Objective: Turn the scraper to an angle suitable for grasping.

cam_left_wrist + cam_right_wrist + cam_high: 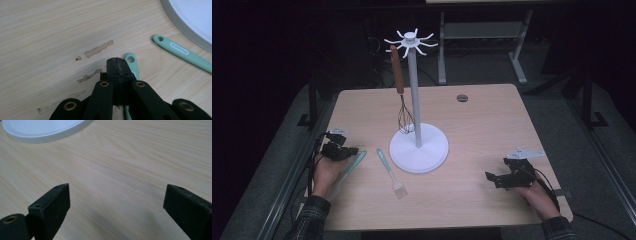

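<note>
A white rack with a round base (pixel 432 155) and hooks at its top (pixel 410 40) stands mid-table. A whisk with a brown handle (pixel 398 75) hangs from one hook. A mint green brush (pixel 389 172) (pixel 180 51) lies left of the base. Left of it lies a second mint utensil (pixel 354 165), whose handle end with a hole (pixel 130 58) shows just past my left gripper (pixel 353 150) (pixel 117 62). That gripper is shut with nothing between its jaws, just above this handle. My right gripper (pixel 492 177) (pixel 116 190) rests open at the front right over bare wood.
The wooden table (pixel 492 125) has a small dark round cap (pixel 462 98) near its far edge. Pale scuff marks (pixel 97 50) lie ahead of the left gripper. The rack's base edge (pixel 190 17) (pixel 42 130) is near both grippers. Table legs (pixel 517 55) stand beyond.
</note>
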Demonstrator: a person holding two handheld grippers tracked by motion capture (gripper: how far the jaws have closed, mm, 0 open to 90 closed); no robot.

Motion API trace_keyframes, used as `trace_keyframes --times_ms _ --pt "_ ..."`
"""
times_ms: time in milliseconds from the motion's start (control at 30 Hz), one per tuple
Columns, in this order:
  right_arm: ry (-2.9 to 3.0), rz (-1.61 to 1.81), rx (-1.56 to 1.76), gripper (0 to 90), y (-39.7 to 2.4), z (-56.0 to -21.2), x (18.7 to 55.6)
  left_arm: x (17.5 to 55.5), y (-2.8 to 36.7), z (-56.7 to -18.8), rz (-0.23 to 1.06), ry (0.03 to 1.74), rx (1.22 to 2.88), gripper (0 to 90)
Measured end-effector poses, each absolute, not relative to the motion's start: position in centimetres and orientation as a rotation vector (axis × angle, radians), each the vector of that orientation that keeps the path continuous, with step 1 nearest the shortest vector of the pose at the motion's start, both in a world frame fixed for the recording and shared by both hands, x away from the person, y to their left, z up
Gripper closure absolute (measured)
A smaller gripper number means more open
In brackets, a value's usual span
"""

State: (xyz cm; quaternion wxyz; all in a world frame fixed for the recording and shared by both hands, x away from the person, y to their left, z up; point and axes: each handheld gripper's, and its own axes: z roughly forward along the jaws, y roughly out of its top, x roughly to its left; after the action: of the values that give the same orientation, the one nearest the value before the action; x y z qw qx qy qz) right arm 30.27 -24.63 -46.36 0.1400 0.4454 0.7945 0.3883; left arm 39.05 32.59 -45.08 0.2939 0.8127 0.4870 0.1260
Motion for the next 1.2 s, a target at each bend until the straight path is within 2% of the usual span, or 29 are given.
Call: trace_keyframes --times_ms 367,1200 --pt "2.296 1.121 1.29 6.5 -24.6 -46.3 30.3 39.0 32.4 -45.5 0.299 1.292 2.168 90.0" --pt "2.293 1.117 1.294 6.5 -24.7 -46.4 30.3 38.0 29.3 -45.4 0.201 1.121 2.256 90.0"
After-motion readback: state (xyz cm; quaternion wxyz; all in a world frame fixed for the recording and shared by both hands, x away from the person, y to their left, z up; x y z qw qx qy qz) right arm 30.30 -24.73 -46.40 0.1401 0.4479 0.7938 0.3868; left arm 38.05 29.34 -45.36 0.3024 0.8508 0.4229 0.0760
